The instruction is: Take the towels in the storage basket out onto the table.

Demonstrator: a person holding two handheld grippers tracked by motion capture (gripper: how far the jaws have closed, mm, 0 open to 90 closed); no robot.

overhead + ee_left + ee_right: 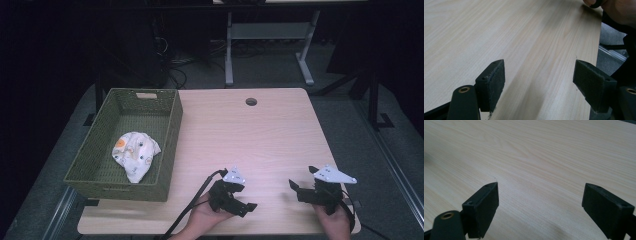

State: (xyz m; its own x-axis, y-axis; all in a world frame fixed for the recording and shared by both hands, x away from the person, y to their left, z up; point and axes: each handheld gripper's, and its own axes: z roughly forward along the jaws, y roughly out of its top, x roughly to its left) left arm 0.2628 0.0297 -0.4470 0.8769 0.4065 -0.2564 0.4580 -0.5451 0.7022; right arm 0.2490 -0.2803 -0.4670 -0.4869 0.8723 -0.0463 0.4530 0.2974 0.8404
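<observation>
Cloth (134,154) sits crumpled in the basket (169,145), toward its near right corner, touching the right wall or just beside it; white with small printed patches, orange one on its left side. Basket is green, woven, on the table (270,135) at the left edge, handle cutout on its far wall. Both grippers are well right of the basket, near the table's front edge, nothing near either. Left gripper (239,200) is nearer the basket, held in the left hand (206,216), its cable running off the front edge toward the basket side; jaws spread wide, only bare wood between them in the left gripper view, pad (497,82) clear of the surface. Right gripper (300,187) is farther from the basket, by the table's right front corner, held in the right hand (334,222), grey plate on top; jaws spread wide too, bare wood between them in the right gripper view. Round hole (251,102) in the table lies right of the basket's far end.
</observation>
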